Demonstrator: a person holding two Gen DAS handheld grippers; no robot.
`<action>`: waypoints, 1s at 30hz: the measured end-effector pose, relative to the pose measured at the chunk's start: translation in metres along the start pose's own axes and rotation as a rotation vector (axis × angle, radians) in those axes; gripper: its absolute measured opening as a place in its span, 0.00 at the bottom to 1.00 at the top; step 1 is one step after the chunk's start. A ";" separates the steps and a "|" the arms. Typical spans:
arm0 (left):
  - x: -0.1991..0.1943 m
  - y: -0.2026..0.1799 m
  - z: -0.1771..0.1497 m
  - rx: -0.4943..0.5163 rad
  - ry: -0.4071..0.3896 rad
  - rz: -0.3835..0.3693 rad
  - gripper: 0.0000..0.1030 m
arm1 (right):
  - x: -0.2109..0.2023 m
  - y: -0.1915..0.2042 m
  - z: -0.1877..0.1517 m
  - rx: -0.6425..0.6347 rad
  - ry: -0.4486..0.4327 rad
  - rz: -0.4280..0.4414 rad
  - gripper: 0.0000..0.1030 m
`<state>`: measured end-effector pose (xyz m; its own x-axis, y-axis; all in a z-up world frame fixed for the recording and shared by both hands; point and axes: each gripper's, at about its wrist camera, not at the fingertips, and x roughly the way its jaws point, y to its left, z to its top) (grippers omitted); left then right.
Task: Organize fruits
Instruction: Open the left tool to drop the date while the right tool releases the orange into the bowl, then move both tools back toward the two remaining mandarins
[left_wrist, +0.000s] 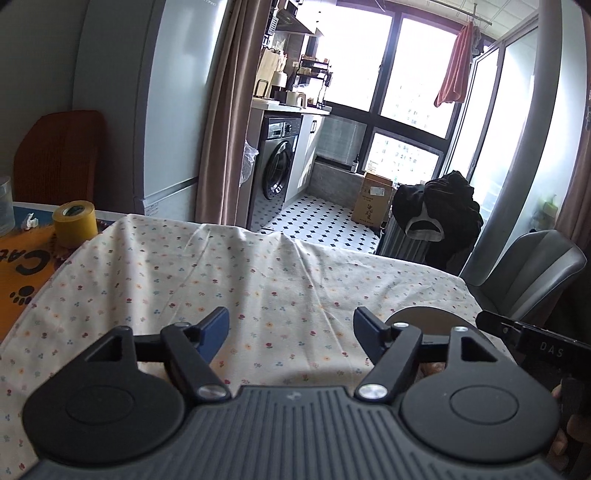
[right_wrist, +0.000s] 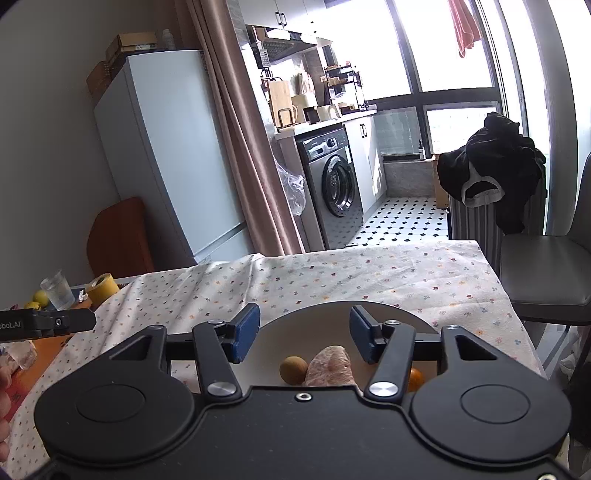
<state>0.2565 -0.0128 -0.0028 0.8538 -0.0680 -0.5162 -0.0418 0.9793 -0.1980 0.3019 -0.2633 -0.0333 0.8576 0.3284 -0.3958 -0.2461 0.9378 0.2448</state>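
Both grippers spread and empty over the plate and cloth.

Your right gripper (right_wrist: 303, 334) hangs with its fingers wide apart just above the white plate (right_wrist: 413, 321); directly below and slightly behind its tips lie a brown round fruit (right_wrist: 293, 369), a wrapped pinkish fruit (right_wrist: 332, 363) and, under the right finger, what looks like an orange (right_wrist: 415, 378), half hidden. Your left gripper (left_wrist: 291, 328) is also spread, over bare tablecloth (left_wrist: 221, 266). Lower the right one straight down and centre one fruit before closing.
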 end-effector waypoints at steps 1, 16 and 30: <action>-0.002 0.003 -0.001 -0.005 -0.002 0.006 0.73 | -0.001 0.000 0.000 0.006 0.000 0.000 0.53; -0.027 0.055 -0.003 -0.052 -0.020 0.084 0.80 | -0.003 0.041 -0.007 -0.021 0.031 0.082 0.75; -0.029 0.084 -0.015 -0.080 -0.004 0.127 0.80 | 0.013 0.086 -0.018 -0.080 0.091 0.163 0.94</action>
<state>0.2203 0.0688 -0.0170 0.8409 0.0568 -0.5382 -0.1909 0.9617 -0.1969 0.2843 -0.1762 -0.0333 0.7599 0.4821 -0.4361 -0.4169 0.8761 0.2421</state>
